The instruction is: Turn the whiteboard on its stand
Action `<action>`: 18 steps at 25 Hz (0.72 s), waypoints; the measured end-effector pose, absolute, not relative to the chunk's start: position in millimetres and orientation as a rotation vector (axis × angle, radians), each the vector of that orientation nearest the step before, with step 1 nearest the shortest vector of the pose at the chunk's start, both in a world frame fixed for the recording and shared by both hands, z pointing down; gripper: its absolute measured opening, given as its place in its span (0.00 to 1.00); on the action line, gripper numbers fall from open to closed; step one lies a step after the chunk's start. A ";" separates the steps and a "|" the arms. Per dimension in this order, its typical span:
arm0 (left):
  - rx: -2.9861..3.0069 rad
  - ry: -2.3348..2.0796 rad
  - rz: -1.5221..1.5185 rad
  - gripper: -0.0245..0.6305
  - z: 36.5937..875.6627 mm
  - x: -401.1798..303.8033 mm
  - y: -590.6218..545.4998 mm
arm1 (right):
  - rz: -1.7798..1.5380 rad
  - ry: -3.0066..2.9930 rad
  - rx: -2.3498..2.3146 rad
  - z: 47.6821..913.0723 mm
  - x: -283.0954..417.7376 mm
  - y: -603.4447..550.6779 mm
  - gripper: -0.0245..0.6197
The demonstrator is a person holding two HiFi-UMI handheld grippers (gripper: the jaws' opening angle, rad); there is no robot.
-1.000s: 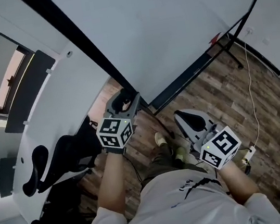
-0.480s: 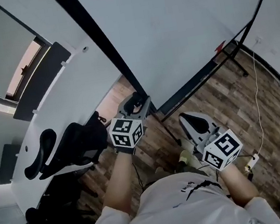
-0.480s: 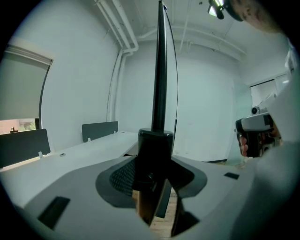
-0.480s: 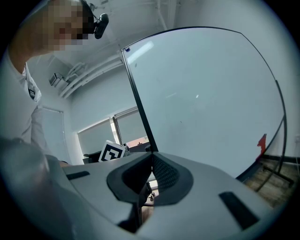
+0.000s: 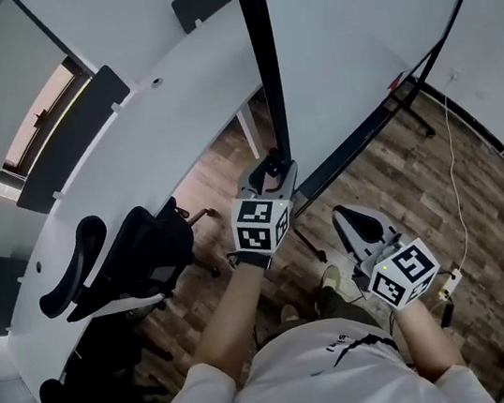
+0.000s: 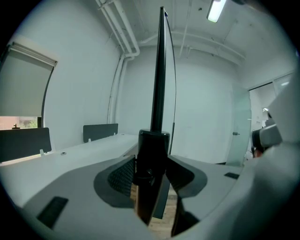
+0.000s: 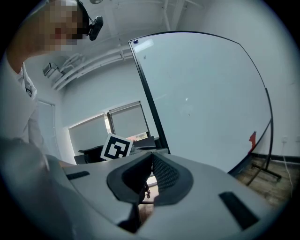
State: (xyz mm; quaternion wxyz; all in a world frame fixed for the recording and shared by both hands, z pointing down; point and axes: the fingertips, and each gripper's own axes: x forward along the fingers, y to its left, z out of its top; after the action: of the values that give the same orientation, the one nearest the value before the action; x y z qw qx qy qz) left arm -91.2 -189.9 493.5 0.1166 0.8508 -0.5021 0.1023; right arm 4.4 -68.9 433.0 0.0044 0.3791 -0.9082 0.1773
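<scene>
The large whiteboard (image 5: 348, 29) stands on its black stand (image 5: 346, 138), its black side frame (image 5: 259, 52) running straight down the head view. My left gripper (image 5: 272, 166) is shut on the bottom of that frame. In the left gripper view the black frame bar (image 6: 158, 93) rises between the jaws, with both pads against it at my left gripper (image 6: 152, 164). My right gripper (image 5: 344, 214) hangs lower right, away from the board, shut with nothing in it. The right gripper view shows my right gripper (image 7: 150, 176) below the whiteboard (image 7: 201, 93).
A black office chair (image 5: 137, 257) stands left of my left arm beside a long curved white desk (image 5: 136, 129). A white cable (image 5: 456, 173) runs over the wooden floor to a power strip (image 5: 449, 278). The stand's foot (image 5: 416, 108) reaches out at the right.
The whiteboard has swung on its stand: its black edge went from slanting to upright in the head view. My left gripper moved right with it. The right gripper barely moved.
</scene>
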 end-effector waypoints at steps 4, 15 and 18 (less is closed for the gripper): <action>2.505 -1.478 0.306 0.34 492.7 -95.0 -173.3 | 0.563 -2.814 1.251 436.0 -5.7 -42.0 0.06; 2.586 -1.399 0.066 0.33 456.2 -120.8 -82.2 | 0.548 -2.769 1.356 437.5 -24.3 17.3 0.06; 2.613 -1.326 0.038 0.33 444.1 -113.4 -49.4 | 0.532 -2.771 1.359 434.0 -30.8 27.0 0.06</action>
State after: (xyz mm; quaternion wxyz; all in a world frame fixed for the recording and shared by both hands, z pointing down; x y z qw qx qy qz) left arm -113.4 -49.4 444.1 0.1052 0.8868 -0.4499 0.0128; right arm -30.8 27.0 434.0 0.0049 0.4338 -0.8848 0.1698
